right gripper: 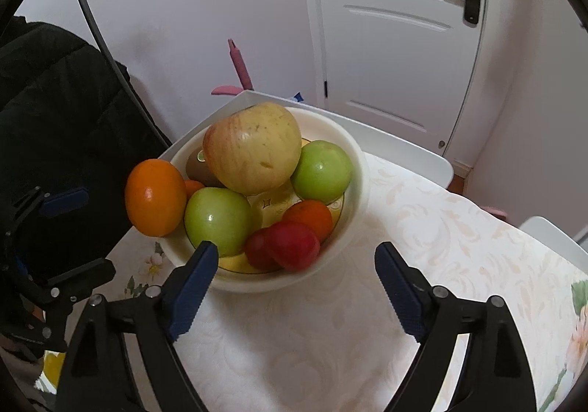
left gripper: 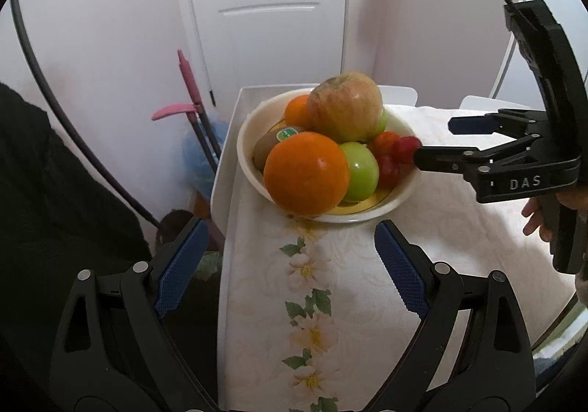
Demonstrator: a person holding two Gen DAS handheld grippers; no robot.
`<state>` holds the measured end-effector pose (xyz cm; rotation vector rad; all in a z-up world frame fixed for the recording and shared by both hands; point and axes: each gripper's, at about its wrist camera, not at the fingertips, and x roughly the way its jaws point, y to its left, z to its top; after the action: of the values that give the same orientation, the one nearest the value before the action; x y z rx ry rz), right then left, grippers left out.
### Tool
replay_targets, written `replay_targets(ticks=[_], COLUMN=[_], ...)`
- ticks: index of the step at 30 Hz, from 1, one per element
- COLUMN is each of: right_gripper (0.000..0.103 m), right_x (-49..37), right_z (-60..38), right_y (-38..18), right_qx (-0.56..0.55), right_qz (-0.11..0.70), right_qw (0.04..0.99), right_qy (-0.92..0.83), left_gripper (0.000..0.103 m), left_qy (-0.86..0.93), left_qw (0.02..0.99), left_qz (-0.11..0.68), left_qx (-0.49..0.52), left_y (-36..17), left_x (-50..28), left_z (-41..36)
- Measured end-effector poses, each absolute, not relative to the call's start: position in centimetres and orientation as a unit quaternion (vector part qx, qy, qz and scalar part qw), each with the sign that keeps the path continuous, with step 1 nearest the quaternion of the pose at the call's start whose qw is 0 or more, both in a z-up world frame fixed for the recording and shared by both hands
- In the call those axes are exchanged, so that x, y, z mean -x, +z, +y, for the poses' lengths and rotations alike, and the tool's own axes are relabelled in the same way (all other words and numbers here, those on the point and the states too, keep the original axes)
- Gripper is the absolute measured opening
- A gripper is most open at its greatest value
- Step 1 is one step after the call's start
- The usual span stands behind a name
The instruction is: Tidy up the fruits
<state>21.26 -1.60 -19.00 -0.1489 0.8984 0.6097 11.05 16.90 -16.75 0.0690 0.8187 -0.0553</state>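
A white bowl (left gripper: 243, 154) (right gripper: 362, 173) stands near the table's far left corner, piled with fruit. A big yellow-red apple (left gripper: 343, 107) (right gripper: 253, 147) tops the pile. A large orange (left gripper: 305, 173) (right gripper: 155, 197) sits at the bowl's rim. Green apples (left gripper: 359, 171) (right gripper: 218, 217), a kiwi (left gripper: 268, 147) and small red fruits (left gripper: 389, 154) (right gripper: 290, 244) fill the rest. My right gripper (left gripper: 435, 140) (right gripper: 297, 252) is open at the bowl's edge, with the red fruits just ahead of its tips and nothing pressed. My left gripper (left gripper: 290, 232) (right gripper: 86, 233) hangs open before the bowl, holding nothing.
The table (left gripper: 229, 191) carries a white flowered cloth (left gripper: 312, 301) (right gripper: 441, 228); its left edge drops off beside the bowl. A black coat (right gripper: 55, 110) hangs at the left. A pink-handled mop (left gripper: 191, 88) leans by the white door (left gripper: 275, 7). White chair backs (right gripper: 404, 151) stand behind.
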Motion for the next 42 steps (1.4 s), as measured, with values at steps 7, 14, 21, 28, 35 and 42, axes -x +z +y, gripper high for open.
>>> replay_targets(ticks=[7,14,21,28,35,42], right_gripper=[0.086,0.103,0.103,0.103,0.103,0.103], right_x=[-18.8,-14.7,-9.9,-5.6,-2.3,-0.9], right_z=[-3.6,-7.6,-12.0,-16.3,-18.2,-18.8], right_y=[-15.5,-9.5,-4.7,-2.9,-2.3,-2.2], right_qx=[0.055,0.036,0.026,0.004,-0.005,-0.010], right_qz=[0.411,0.388,0.366,0.356,0.344,0.335], right_qw=[0.868,0.888,0.917,0.932,0.939,0.942], right_qy=[0.274,0.246,0.156,0.069,0.027,0.018], left_gripper=[0.097,0.103,0.103,0.103,0.103,0.103], left_qy=[-0.036,-0.033,-0.007,-0.012,-0.019,-0.019], left_qw=[0.927,0.944,0.954,0.961,0.962,0.965], left_qz=[0.373,0.325,0.298,0.277,0.272,0.261], left_qx=[-0.028,-0.049,-0.024,-0.021,-0.029,-0.032], left_y=[-13.1,-7.4,-2.7,-0.9,-0.7,-0.1], left_x=[-10.2,-8.4,-5.2,-1.8,0.3,1.3], left_z=[15.9,12.5,9.2,6.2,4.5,4.1])
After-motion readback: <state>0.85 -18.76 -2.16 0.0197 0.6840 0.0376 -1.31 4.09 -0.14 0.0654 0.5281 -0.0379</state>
